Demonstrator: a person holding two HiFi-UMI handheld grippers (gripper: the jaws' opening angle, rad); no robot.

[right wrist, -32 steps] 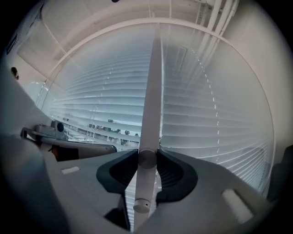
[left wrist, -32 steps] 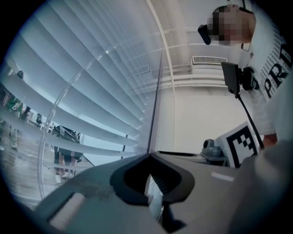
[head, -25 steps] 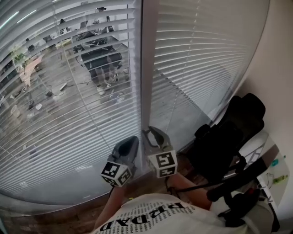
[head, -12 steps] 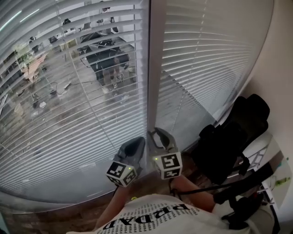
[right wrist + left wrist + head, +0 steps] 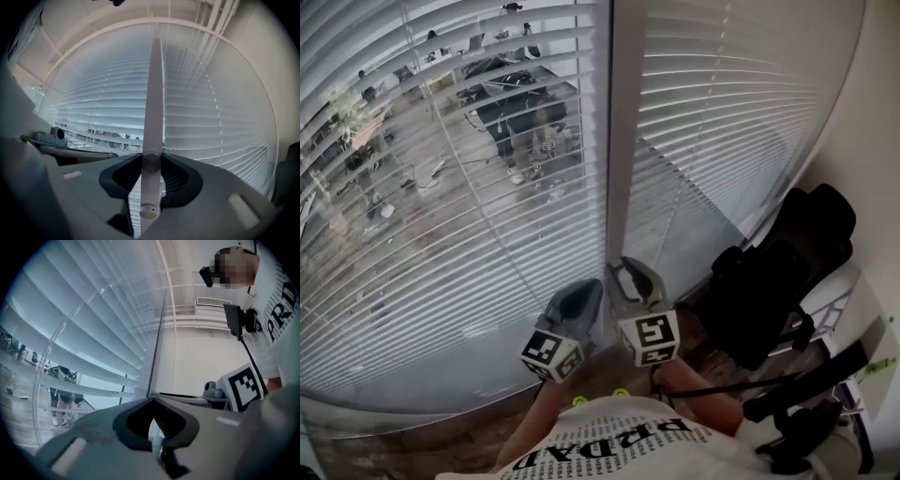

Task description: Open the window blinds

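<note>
A person's white printed shirt [image 5: 609, 441] fills the near edge, seen from above. Just beyond it two grey grippers point at a window, side by side and almost touching, each carrying a cube with black-and-white square markers.

The left gripper [image 5: 584, 289] has its jaws pressed together at the tips, and only a pale sliver shows behind them. It sits just in front of the low slats of the left blind.

The right gripper [image 5: 625, 269] is pinching a white rod [image 5: 152, 117]. Both pads press on the rod's sides. The rod rises straight up from the jaws, and its short capped end hangs just below them.

To the near right stands a black office chair [image 5: 778, 272], close to a pale wall. A strip of wood-look floor [image 5: 412, 441] lies at the near left, under the window.

Farther off, two white slatted blinds cover the window. The left blind [image 5: 441, 234] has its slats tilted partly open, and dark furniture and small objects show between them. The right blind [image 5: 731, 112] has its slats nearly flat against each other. The rod runs between the two blinds.
</note>
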